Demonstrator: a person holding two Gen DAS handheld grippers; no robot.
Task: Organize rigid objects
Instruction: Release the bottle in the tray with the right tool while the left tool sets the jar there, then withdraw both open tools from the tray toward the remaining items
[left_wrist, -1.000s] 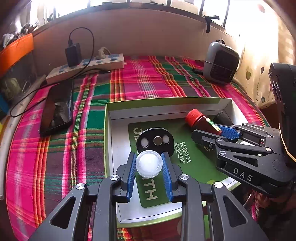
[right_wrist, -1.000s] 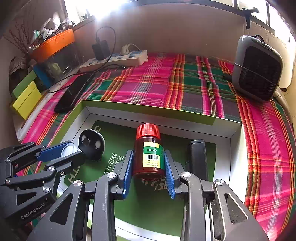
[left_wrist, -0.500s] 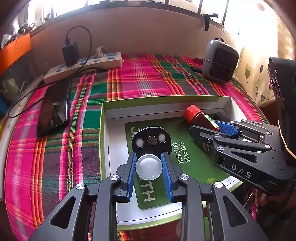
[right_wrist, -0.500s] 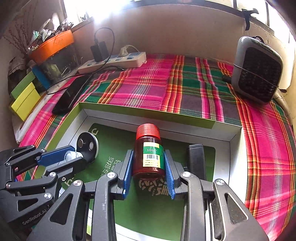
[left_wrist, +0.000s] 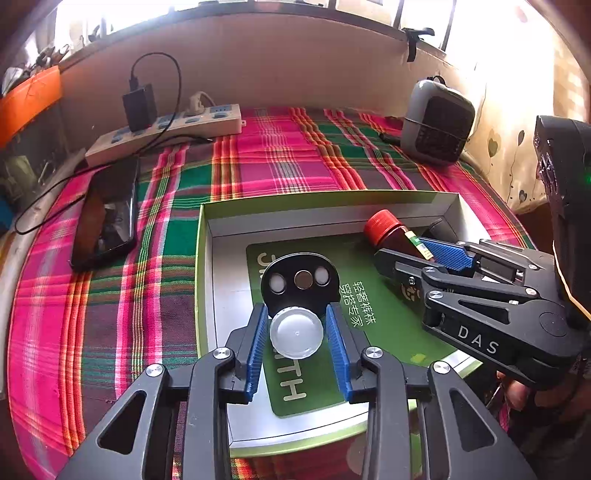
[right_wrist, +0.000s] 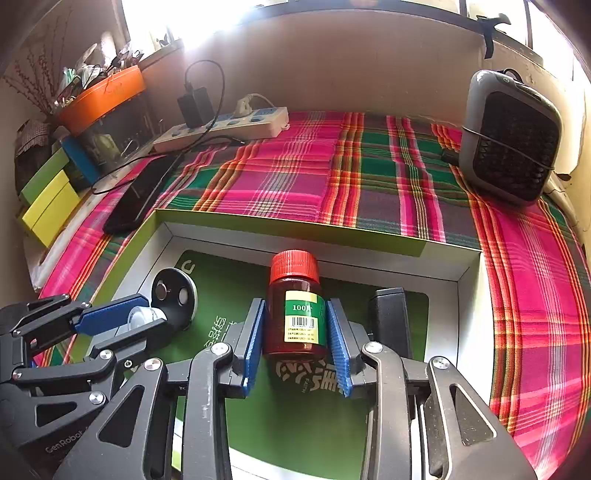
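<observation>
Left wrist view: left gripper (left_wrist: 295, 336) opening, releasing small white round plastic jar (left_wrist: 296, 333); right gripper (right_wrist: 295, 343) opening around red-capped brown bottle (right_wrist: 295, 306), both now resting inside green-rimmed cardboard box (left_wrist: 201, 280).

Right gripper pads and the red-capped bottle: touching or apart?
Apart. In the right wrist view the right gripper is opening around the bottle, and a thin gap shows beside each blue pad.

Plaid-covered table (left_wrist: 288, 162) carries open green-rimmed box (left_wrist: 201, 280), black phone (left_wrist: 107, 218), white power strip (left_wrist: 166, 133) and grey fan heater (right_wrist: 511, 136).
</observation>
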